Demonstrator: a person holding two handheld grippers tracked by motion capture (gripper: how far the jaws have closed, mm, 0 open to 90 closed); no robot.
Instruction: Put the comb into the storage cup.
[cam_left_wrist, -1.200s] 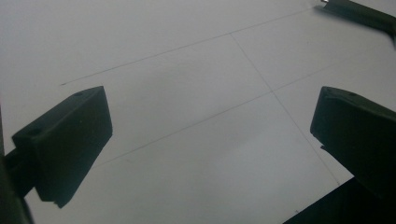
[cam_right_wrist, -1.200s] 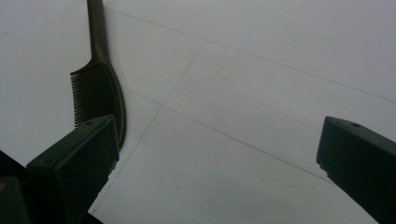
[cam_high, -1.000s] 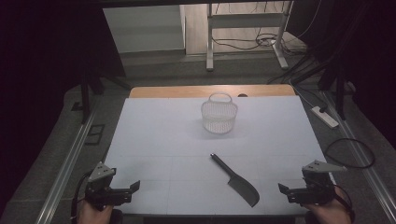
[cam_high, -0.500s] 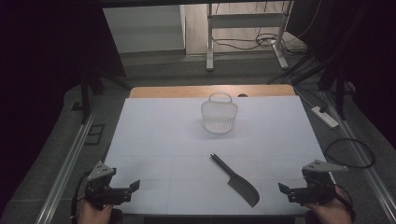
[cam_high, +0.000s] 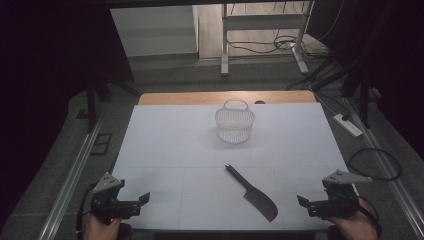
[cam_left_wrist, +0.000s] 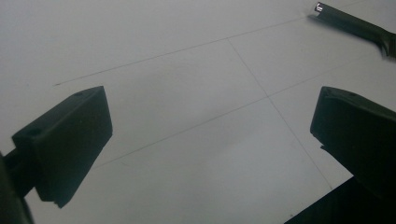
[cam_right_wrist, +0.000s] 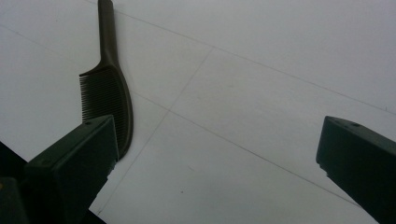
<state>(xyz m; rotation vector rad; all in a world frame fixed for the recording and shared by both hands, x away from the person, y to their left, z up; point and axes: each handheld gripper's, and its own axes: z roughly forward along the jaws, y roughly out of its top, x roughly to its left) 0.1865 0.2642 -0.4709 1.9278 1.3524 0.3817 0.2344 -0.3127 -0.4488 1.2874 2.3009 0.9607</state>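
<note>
A dark comb (cam_high: 252, 192) lies flat on the white tabletop (cam_high: 170, 150), near its front edge and right of centre, with a small white basket (cam_high: 234, 121) well behind it. The left gripper (cam_high: 142, 199) and right gripper (cam_high: 302, 202) sit at the front corners, jaws wide apart and holding nothing

A lab-like recording room; white-covered table (cam_high: 165, 150), floor cables (cam_high: 280, 45), metal frame legs (cam_high: 225, 40).

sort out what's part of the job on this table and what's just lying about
Part of the job:
comb
basket
left gripper, open
right gripper, open

Lying about:
power strip on the floor
cables under the far desk
</note>
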